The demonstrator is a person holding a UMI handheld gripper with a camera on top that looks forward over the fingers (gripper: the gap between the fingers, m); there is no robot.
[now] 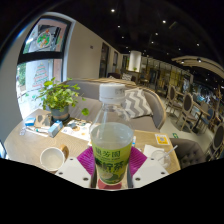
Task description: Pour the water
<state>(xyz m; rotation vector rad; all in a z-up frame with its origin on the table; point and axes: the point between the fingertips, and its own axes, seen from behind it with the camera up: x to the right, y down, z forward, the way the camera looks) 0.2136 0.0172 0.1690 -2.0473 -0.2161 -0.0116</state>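
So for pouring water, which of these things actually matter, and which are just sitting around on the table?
Part of the job:
- the tongs, closed on the bottle
- the plastic bottle, white cap on, held upright
- the white cup on the table, likely the pouring target

Just lying about:
- the potted plant
- the yellow packet
- the white napkin

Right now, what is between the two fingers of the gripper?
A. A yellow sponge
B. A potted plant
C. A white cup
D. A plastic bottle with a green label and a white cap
D. The plastic bottle with its green label and white cap stands upright between the pink pads of the gripper, which press on its two sides, while the white cup sits apart on the table and the potted plant stands farther back.
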